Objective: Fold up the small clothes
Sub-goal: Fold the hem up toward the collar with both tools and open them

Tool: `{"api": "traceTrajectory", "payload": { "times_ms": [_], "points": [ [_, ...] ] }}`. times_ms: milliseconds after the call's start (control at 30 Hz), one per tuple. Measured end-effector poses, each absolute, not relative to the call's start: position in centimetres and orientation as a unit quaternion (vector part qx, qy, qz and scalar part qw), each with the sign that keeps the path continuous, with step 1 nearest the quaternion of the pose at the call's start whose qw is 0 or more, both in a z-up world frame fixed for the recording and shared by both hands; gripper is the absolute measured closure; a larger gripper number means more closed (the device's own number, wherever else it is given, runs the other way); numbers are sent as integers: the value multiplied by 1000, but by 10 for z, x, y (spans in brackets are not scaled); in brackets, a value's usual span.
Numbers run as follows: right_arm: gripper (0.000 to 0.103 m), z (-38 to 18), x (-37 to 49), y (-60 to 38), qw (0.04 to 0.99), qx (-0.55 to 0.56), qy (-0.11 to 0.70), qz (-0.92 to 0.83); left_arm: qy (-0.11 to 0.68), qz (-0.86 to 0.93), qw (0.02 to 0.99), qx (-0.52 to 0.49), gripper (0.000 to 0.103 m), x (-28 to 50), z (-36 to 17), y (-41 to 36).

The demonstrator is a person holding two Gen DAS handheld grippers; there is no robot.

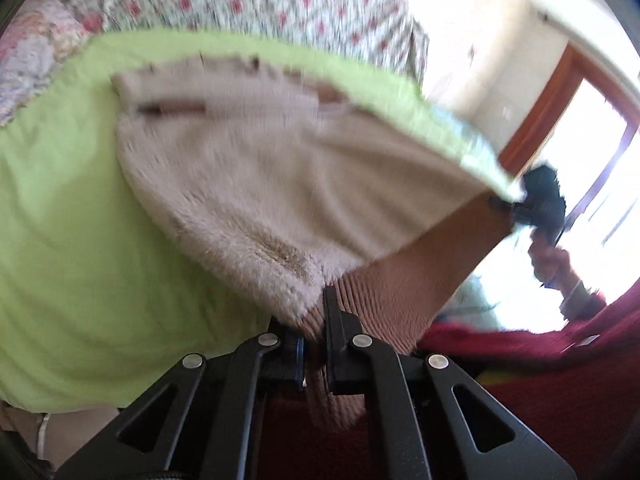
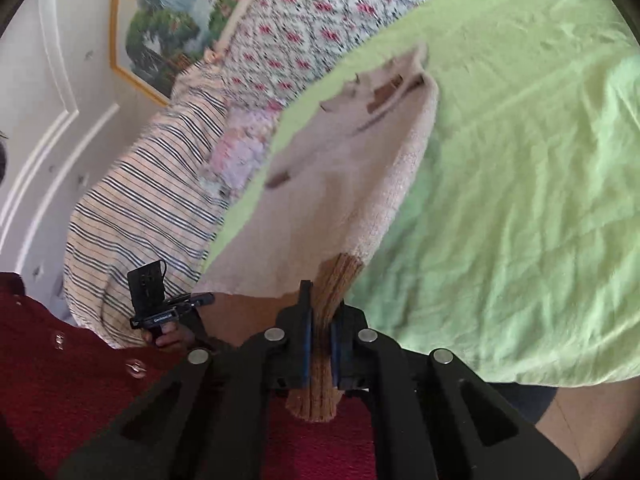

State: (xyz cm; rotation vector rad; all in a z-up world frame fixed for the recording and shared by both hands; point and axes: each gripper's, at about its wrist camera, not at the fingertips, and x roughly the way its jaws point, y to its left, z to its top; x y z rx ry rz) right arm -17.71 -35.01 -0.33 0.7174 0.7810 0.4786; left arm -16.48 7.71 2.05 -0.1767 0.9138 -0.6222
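A small fuzzy beige garment point(image 1: 280, 184) with a brown ribbed hem point(image 1: 404, 292) hangs stretched over the green bedsheet point(image 1: 72, 240). My left gripper point(image 1: 314, 332) is shut on one hem corner. My right gripper point(image 2: 320, 320) is shut on the other hem corner point(image 2: 336, 280), and the garment point(image 2: 344, 172) slopes away from it toward the bed. The right gripper also shows in the left wrist view point(image 1: 536, 204), at the far end of the hem. The left gripper shows in the right wrist view point(image 2: 160, 304), left of the garment.
A floral quilt point(image 2: 320, 20) and a striped pillow point(image 2: 160, 208) lie at the head of the bed. A framed picture point(image 2: 176, 16) hangs on the wall. The person's red clothing point(image 2: 80, 368) is close below both grippers. A bright window point(image 1: 592, 168) is at right.
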Motion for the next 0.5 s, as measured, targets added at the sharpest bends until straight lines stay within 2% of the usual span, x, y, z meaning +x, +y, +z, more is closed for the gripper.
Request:
{"api": "traceTrajectory", "payload": {
  "times_ms": [233, 367, 500],
  "points": [
    [95, 44, -134, -360, 853, 368, 268, 255, 348, -286, 883, -131, 98, -138, 71, 104],
    [95, 65, -84, -368, 865, 371, 228, 249, 309, -268, 900, -153, 98, -98, 90, 110],
    [95, 70, -18, -374, 873, 375, 222, 217, 277, -240, 913, -181, 98, -27, 101, 127]
  ]
}}
